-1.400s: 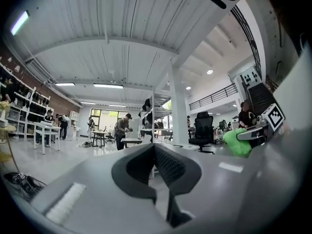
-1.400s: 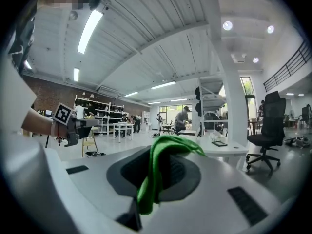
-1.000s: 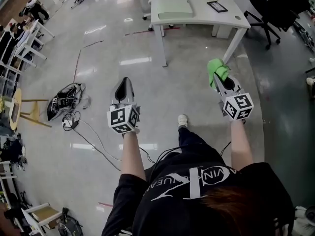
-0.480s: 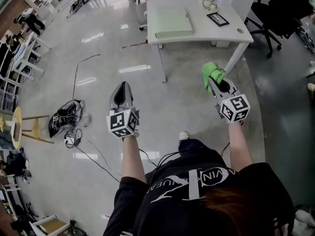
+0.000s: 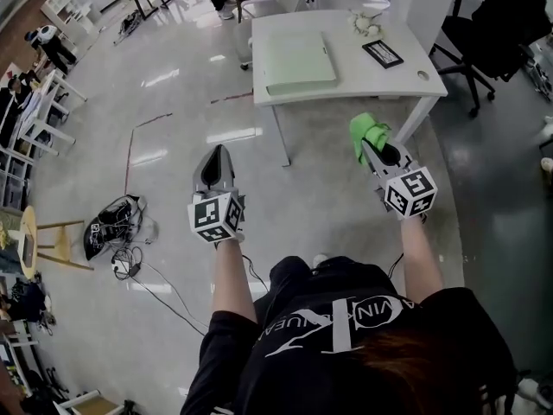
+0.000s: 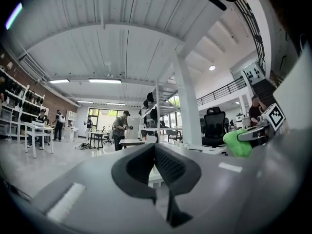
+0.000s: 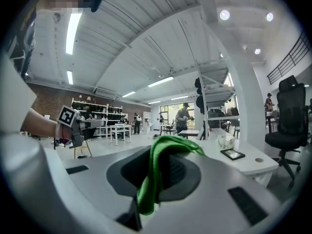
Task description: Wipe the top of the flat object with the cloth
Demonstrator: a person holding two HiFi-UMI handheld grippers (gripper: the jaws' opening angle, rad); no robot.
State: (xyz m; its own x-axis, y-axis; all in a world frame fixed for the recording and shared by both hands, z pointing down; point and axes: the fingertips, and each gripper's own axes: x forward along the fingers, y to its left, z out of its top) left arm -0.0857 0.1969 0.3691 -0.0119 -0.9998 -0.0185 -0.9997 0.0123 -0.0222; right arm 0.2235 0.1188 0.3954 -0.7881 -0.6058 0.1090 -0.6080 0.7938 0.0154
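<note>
— What lay on the white table [image 5: 363, 83]?
— A pale green binder [image 5: 298, 59], ahead and between the left gripper [image 5: 217, 151] and right gripper [image 5: 370, 141]. A black tablet [image 5: 382, 54] and a crumpled white thing [image 5: 367, 22] lay straight beyond the right one's tip.

Tally as I read it off the head feed.

- Hand-held grippers: two, the left gripper [image 5: 217, 152] and the right gripper [image 5: 366, 143].
- Square-marked cubes: two, the left cube [image 5: 216, 217] and the right cube [image 5: 409, 192].
- Green cloth [image 5: 367, 130]: one.
- White rectangular table [image 5: 371, 74]: I count one nearby, with more desks far off that are too small for me to number.
- On that table there is one pale green flat rectangular object [image 5: 298, 59], one black flat framed device [image 5: 382, 53] and one small whitish crumpled item [image 5: 367, 24].
- Black office chair [image 5: 497, 15]: one.
- Black heap of gear with cables [image 5: 112, 223] on the floor: one.
- People in the background: several, and I can't fix the number.
</note>
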